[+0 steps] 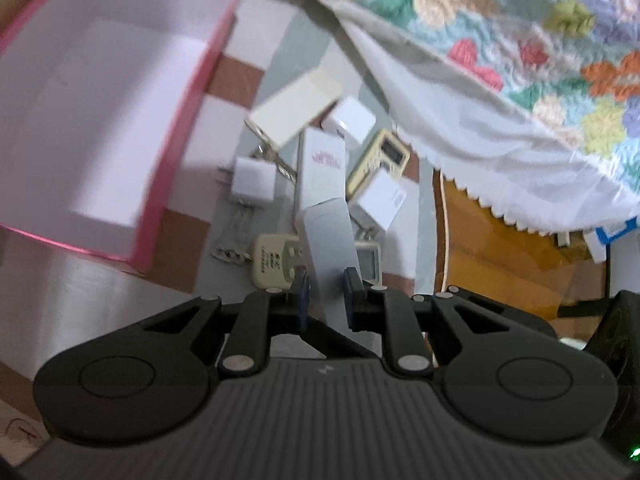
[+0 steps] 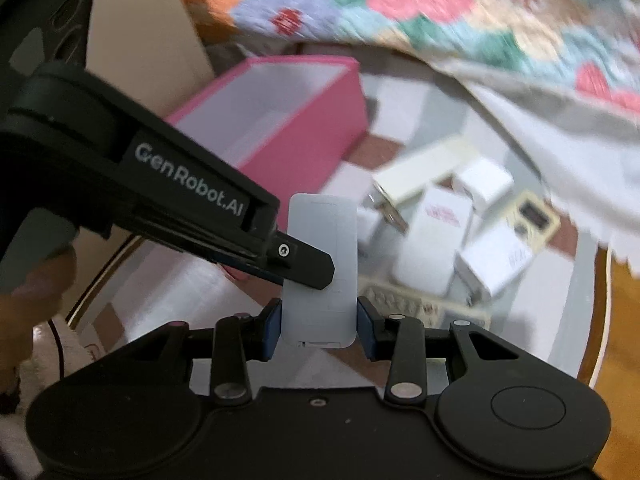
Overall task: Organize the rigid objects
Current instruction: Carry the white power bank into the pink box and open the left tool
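The open box point(image 2: 280, 120) sits on the table point(image 2: 552, 320), with the pile of chargers point(image 2: 440, 236) to the box's right, a bedspread point(image 2: 480, 20) behind it.

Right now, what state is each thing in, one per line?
Left tongs: shut on the gray remote.
Right tongs: pads at the gray remote's sides, grip unclear.
Gray remote: held off the table.
Pink box: open, empty.
Beige timer: lying in the pile.
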Action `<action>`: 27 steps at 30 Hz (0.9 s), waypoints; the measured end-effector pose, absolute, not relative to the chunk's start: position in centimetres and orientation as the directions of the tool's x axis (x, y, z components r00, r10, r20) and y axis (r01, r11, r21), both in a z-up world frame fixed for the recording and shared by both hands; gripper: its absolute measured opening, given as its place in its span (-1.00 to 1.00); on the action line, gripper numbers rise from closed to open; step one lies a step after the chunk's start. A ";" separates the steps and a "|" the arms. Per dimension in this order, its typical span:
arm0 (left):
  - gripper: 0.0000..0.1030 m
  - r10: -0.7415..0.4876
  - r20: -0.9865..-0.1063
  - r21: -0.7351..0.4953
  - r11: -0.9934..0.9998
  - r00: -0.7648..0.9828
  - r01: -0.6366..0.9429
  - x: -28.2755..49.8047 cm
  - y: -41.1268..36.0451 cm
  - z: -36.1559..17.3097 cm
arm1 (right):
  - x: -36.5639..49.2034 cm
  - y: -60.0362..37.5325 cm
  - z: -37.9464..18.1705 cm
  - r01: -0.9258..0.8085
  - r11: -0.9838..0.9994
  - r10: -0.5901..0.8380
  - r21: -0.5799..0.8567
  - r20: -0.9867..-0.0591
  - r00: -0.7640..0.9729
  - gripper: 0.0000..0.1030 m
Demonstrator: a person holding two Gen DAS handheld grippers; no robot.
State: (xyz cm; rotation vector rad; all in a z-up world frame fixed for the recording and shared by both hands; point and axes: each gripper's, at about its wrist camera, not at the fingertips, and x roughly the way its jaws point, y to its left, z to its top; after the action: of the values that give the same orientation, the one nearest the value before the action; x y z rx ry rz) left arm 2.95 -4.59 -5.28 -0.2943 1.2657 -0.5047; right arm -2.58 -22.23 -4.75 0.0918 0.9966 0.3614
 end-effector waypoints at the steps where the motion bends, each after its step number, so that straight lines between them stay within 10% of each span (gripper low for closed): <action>1: -0.68 -0.515 -0.827 -0.481 0.856 0.225 0.191 3.1 -4.0 -4.7 | -2.3 -21.7 -4.2 -0.273 0.935 0.339 0.227 -0.799 0.497 -0.14; 27: -0.61 -0.313 -0.873 -0.305 0.949 0.375 0.083 18.7 7.9 -2.3 | 14.9 -10.5 -2.9 -0.289 0.856 0.515 0.429 -0.756 0.404 -0.15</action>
State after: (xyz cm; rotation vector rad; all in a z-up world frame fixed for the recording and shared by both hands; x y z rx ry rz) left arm 18.70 7.85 -2.28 -0.2247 1.1618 -0.2560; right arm 14.90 -10.53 -2.86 0.2452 1.0382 0.5144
